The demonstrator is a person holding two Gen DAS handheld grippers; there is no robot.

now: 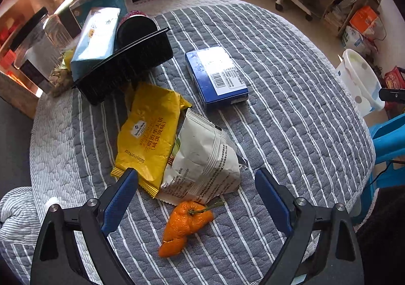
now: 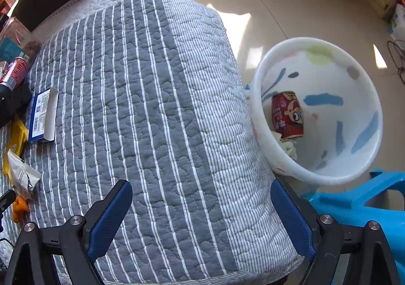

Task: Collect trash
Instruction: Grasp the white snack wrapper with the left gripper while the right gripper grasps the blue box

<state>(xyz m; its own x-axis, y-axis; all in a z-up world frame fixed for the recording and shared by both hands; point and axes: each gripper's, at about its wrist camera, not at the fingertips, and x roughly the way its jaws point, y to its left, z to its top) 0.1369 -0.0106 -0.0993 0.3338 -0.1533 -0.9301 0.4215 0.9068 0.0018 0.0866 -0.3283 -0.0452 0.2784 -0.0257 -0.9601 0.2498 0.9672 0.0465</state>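
Left tool [image 1: 196,178] gapes empty above white wrapper [image 1: 202,160] — orange peel [image 1: 182,226] nearby.

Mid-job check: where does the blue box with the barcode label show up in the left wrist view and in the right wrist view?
Left wrist view: the blue box lies flat on the striped cloth, centre, above the white wrapper.
Right wrist view: the same box sits at the far left edge, on the cloth.
Shared landmark: the white bin, right edge of the left view, right of centre in the right view.
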